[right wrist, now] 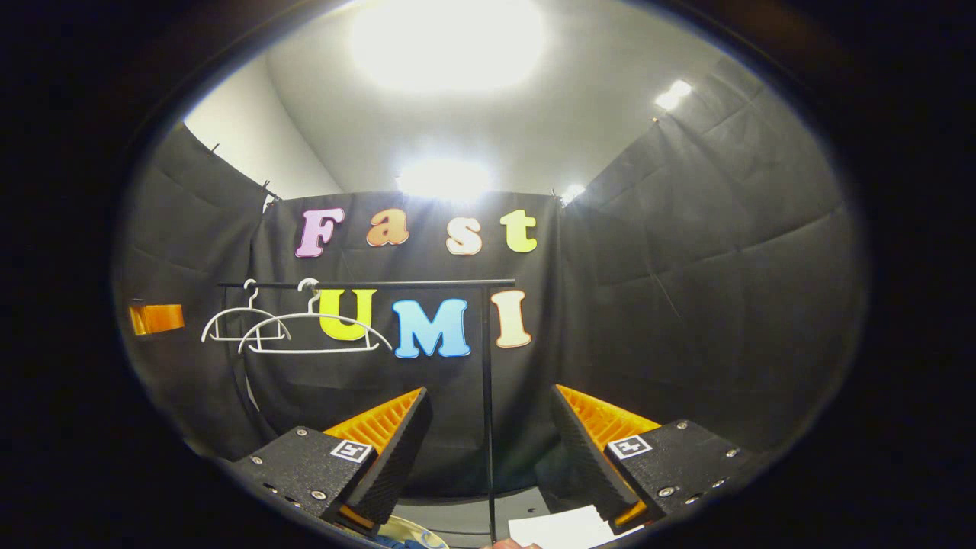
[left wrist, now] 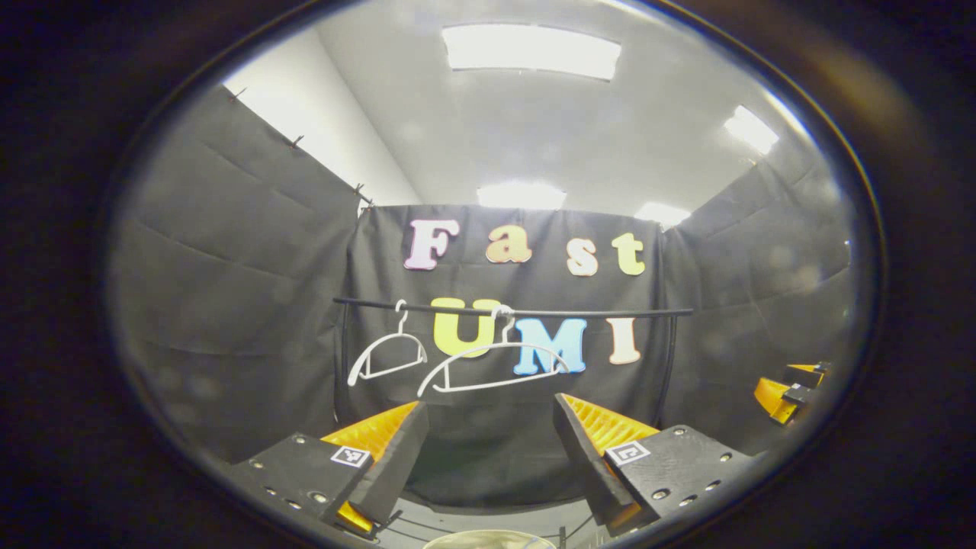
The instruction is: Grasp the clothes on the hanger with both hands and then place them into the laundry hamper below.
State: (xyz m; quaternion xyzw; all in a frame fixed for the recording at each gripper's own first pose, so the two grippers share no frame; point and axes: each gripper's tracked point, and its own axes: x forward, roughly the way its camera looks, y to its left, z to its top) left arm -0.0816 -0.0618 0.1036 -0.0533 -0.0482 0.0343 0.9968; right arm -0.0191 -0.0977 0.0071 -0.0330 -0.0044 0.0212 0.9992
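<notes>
Two white hangers are hanging bare on the black rail: a small hanger (left wrist: 386, 352) on the left and a big hanger (left wrist: 492, 367) just beside it. No clothes are hanging on them, so it looks like the clothes are already off, and probably down in the hamper. At the very bottom of the left gripper view, a pale round rim (left wrist: 488, 540) is peeking in, which may be the hamper. The left gripper (left wrist: 488, 450) is pointing at the hangers with its fingers spread wide, holding nothing. The right gripper (right wrist: 488, 450) is also standing wide open and empty. The right gripper view is showing the rail's upright pole (right wrist: 488, 412) and a white sheet (right wrist: 560, 528) down low, plus a bit of blue cloth (right wrist: 400, 542).
</notes>
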